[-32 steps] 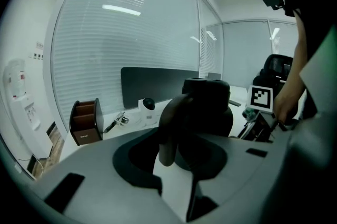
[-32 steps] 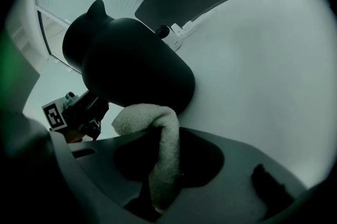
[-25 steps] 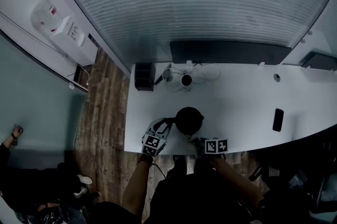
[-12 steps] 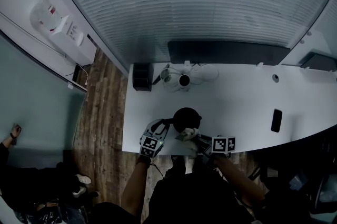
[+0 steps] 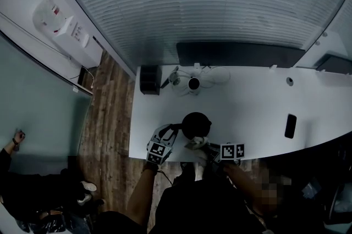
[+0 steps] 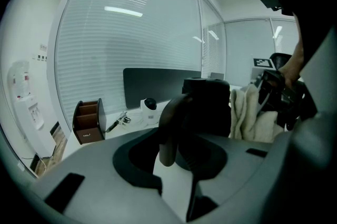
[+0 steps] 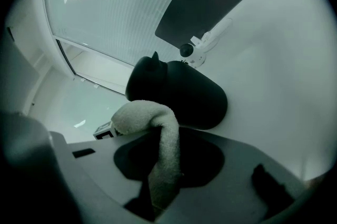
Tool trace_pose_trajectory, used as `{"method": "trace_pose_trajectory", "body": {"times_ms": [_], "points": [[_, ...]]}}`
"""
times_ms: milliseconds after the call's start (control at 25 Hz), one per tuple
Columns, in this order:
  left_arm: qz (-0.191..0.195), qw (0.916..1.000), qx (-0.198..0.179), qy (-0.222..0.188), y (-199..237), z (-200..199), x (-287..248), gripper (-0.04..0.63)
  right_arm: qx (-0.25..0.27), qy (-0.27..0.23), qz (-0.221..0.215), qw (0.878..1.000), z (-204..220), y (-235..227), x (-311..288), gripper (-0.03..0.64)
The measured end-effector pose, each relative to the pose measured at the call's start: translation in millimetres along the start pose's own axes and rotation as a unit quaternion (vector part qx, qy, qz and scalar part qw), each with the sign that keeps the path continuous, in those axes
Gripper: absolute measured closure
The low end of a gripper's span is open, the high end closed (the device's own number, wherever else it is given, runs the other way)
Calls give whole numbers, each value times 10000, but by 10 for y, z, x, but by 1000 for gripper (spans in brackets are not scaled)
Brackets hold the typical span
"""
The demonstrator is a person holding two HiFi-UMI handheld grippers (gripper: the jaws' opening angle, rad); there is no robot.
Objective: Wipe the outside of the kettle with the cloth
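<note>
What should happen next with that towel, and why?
Probably press the cloth against the kettle and rub: it hangs from the right gripper close beside the black body, while the left gripper steadies the handle.

Dim, bluish light is seen throughout; light strips are reflected on the blinds; the kettle is rendered near-black; edges are bent and vignetted.
</note>
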State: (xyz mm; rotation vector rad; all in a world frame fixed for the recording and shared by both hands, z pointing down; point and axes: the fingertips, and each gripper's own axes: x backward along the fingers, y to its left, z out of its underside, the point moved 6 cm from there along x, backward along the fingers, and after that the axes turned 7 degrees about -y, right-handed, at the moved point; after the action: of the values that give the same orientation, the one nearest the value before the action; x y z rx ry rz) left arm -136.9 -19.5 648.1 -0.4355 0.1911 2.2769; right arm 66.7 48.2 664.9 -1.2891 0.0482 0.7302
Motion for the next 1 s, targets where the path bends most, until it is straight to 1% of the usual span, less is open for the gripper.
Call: {"method": "trace_pose_trajectory", "body": {"times_ms": [80,200,280,600,720,800,1000], "points": [[0,10000,2,2,-5,-1,0,482,-80,73,244,9996,64,-131,-25,531],[-15,10000,22,-3,-9,3,-4,482,-325,90,737,9967,130,-443,-73,531],[-14,10000,32,9,-6,4,-10,482,-405,135,960,9945,132,-618,-115,531],[-30,10000,80,50,-27,-7,2,482,-568,429,1403,9875,211,-968,-273,531],[-14,9999,82,70,-26,-9,14,482,-612,466,1475,9861,238,-971,-284,532],[8,10000,67,73,-2,-18,2,482,-557,428,1429,9872,196,-907,-267,531],[-5,10000,-5,13,35,-5,-54,482,-297,246,1008,9942,21,-617,-140,531]]}}
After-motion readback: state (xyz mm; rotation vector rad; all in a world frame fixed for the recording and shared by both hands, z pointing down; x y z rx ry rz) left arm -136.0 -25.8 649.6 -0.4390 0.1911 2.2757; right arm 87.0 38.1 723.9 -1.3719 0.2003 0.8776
